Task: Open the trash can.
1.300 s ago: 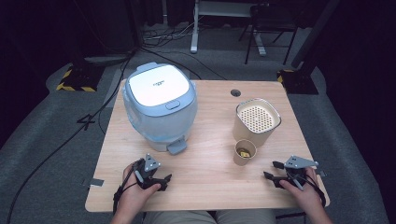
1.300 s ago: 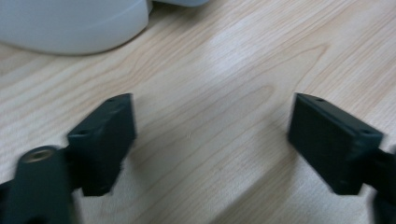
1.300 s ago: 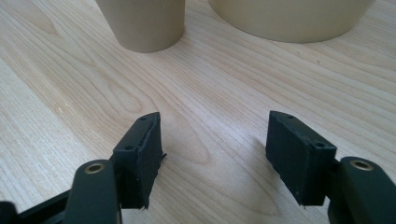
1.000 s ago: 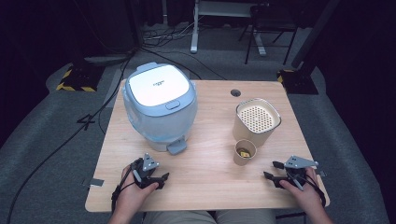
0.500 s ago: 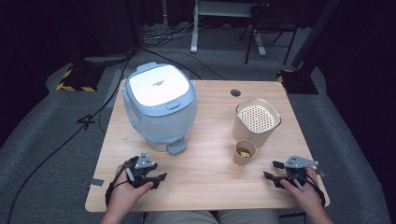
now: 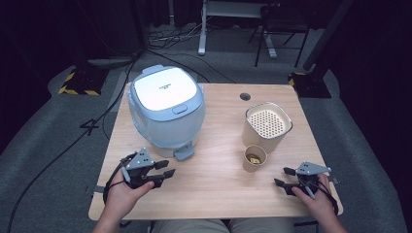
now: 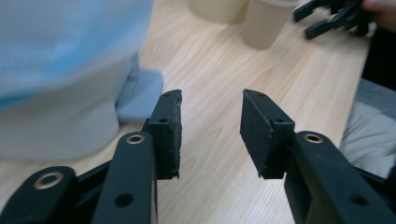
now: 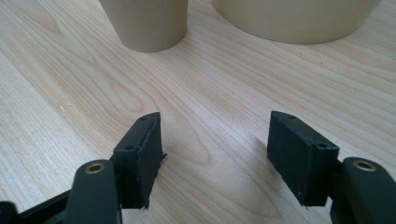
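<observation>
since the earlier frame the left gripper (image 6: 163,174) had drifted a little toward the left and turned its jaws at the cooker (image 6: 166,109); the right gripper (image 6: 286,177) had hardly stirred.

from the high view, the cooker sat on the table (image 6: 214,184) at the left, lid down, its latch tab (image 6: 184,154) just beyond the left jaws. a cup (image 6: 254,158) stood touching a larger tub (image 6: 267,126), near the right gripper.

along the left gripper (image 7: 211,105), the jaws stood partly open and held nothing, the tab (image 7: 140,95) just ahead to one side. the cooker looked bulky, rigid and smooth-sided, likely too heavy to lift by a pinch; the tab seemed the place to grip.

along the right gripper (image 8: 215,126), jaws wide apart, empty, low over the wood, the cup (image 8: 144,23) ahead. it looked light and easily tipped, best taken around its wall.
</observation>
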{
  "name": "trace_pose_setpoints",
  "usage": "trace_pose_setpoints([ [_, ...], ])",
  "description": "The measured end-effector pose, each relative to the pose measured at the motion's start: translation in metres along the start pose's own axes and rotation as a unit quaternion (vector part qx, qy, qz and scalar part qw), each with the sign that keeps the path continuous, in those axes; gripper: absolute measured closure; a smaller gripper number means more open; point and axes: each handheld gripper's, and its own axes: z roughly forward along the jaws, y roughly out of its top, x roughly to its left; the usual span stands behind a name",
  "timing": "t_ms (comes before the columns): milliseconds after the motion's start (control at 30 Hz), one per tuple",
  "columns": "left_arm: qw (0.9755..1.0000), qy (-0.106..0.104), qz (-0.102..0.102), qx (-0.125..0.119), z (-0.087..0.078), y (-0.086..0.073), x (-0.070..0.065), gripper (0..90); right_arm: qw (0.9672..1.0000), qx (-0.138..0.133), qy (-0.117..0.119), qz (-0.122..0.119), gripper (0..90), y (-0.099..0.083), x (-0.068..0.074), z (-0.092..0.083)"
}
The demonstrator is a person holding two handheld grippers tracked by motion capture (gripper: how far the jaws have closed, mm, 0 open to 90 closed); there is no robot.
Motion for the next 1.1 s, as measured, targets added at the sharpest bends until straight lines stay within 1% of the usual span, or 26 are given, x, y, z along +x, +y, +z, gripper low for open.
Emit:
trace_pose_setpoints([
  [33, 1.0000, 0.000, 0.000, 0.000, 0.000, 0.000, 0.000, 60.3, 1.0000, 0.000, 0.000, 0.000, 36.0, 0.000, 0.000, 0.000],
  [67, 1.0000, -0.004, 0.008, -0.003, -0.002, 0.004, 0.001, 60.3, 1.0000, 0.000, 0.000, 0.000, 36.0, 0.000, 0.000, 0.000],
  [100, 0.9998, -0.010, 0.015, -0.010, -0.004, 0.011, 0.002, 62.7, 1.0000, 0.000, 0.000, 0.000, 36.0, 0.000, 0.000, 0.000],
  [133, 0.9996, -0.014, 0.018, -0.015, -0.006, 0.016, 0.003, 63.7, 1.0000, 0.000, 0.000, 0.000, 36.0, 0.000, 0.000, 0.000],
  [167, 0.9995, -0.017, 0.018, -0.020, -0.007, 0.018, 0.003, 64.6, 1.0000, 0.000, 0.000, 0.000, 36.0, 0.000, 0.000, 0.000],
  [200, 0.9995, -0.017, 0.018, -0.020, -0.007, 0.018, 0.003, 65.6, 1.0000, 0.000, 0.000, 0.000, 36.0, 0.000, 0.000, 0.000],
  [233, 0.9990, -0.027, 0.019, -0.031, -0.009, 0.025, 0.004, 66.3, 1.0000, 0.000, 0.000, 0.000, 36.0, 0.000, 0.000, 0.000],
  [267, 0.9990, -0.027, 0.019, -0.031, -0.009, 0.025, 0.004, 66.5, 1.0000, 0.000, 0.000, 0.000, 36.0, 0.000, 0.000, 0.000],
  [300, 0.9986, -0.027, 0.024, -0.039, -0.012, 0.032, 0.004, 66.6, 1.0000, 0.000, 0.000, 0.000, 36.1, 0.000, 0.000, 0.000],
  [433, 0.9979, -0.033, 0.022, -0.051, -0.016, 0.044, 0.003, 67.3, 1.0000, 0.000, 0.004, -0.002, 36.0, 0.000, -0.001, 0.000],
  [467, 0.9976, -0.035, 0.027, -0.053, -0.017, 0.048, 0.004, 67.7, 1.0000, -0.001, 0.005, -0.002, 36.1, 0.000, -0.001, 0.000],
  [500, 0.9976, -0.035, 0.027, -0.053, -0.017, 0.048, 0.004, 67.8, 1.0000, -0.001, 0.005, -0.002, 36.1, 0.000, -0.001, 0.000],
  [533, 0.9973, -0.039, 0.024, -0.058, -0.017, 0.051, 0.003, 67.8, 1.0000, 0.000, 0.005, -0.003, 36.1, 0.000, -0.001, 0.000],
  [567, 0.9965, -0.039, 0.026, -0.069, -0.019, 0.058, 0.005, 68.0, 1.0000, -0.001, 0.006, -0.003, 36.1, 0.000, -0.001, 0.000],
  [600, 0.9965, -0.039, 0.026, -0.069, -0.019, 0.058, 0.005, 68.4, 1.0000, -0.001, 0.006, -0.002, 36.1, 0.000, -0.001, 0.000],
  [633, 0.9952, -0.039, 0.026, -0.085, -0.021, 0.067, 0.007, 68.9, 1.0000, -0.001, 0.006, -0.003, 36.1, 0.000, -0.001, 0.000],
  [667, 0.9952, -0.039, 0.026, -0.085, -0.021, 0.067, 0.007, 69.2, 1.0000, -0.001, 0.006, -0.003, 36.1, 0.000, -0.001, 0.000],
  [700, 0.9948, -0.037, 0.025, -0.091, -0.021, 0.070, 0.008, 69.2, 1.0000, -0.001, 0.006, -0.002, 36.1, 0.000, -0.001, 0.000],
  [800, 0.9939, -0.021, 0.019, -0.106, -0.022, 0.079, 0.011, 68.8, 1.0000, -0.001, 0.006, -0.003, 36.2, 0.000, -0.001, 0.000],
  [833, 0.9929, -0.017, 0.021, -0.116, -0.022, 0.086, 0.014, 69.0, 1.0000, -0.001, 0.006, -0.003, 36.1, 0.000, -0.001, 0.000],
  [867, 0.9929, -0.017, 0.021, -0.116, -0.022, 0.086, 0.014, 69.4, 1.0000, -0.001, 0.006, -0.003, 36.1, 0.000, -0.001, 0.000],
  [900, 0.9918, -0.019, 0.018, -0.125, -0.023, 0.092, 0.016, 69.9, 1.0000, -0.001, 0.006, -0.002, 36.1, 0.000, -0.001, 0.000],
  [967, 0.9905, -0.020, 0.017, -0.135, -0.025, 0.098, 0.019, 70.7, 1.0000, -0.001, 0.005, -0.003, 36.2, 0.000, -0.001, 0.000],
  [1000, 0.9905, -0.020, 0.017, -0.135, -0.025, 0.098, 0.019, 71.2, 1.0000, -0.001, 0.005, -0.003, 36.2, 0.000, -0.001, 0.000],
  [1067, 0.9890, -0.026, 0.017, -0.144, -0.026, 0.104, 0.022, 71.9, 1.0000, -0.001, 0.005, -0.003, 36.2, 0.000, -0.001, 0.000],
  [1100, 0.9887, -0.027, 0.018, -0.147, -0.026, 0.106, 0.023, 71.9, 1.0000, -0.001, 0.005, -0.003, 36.2, 0.000, -0.001, 0.000],
])
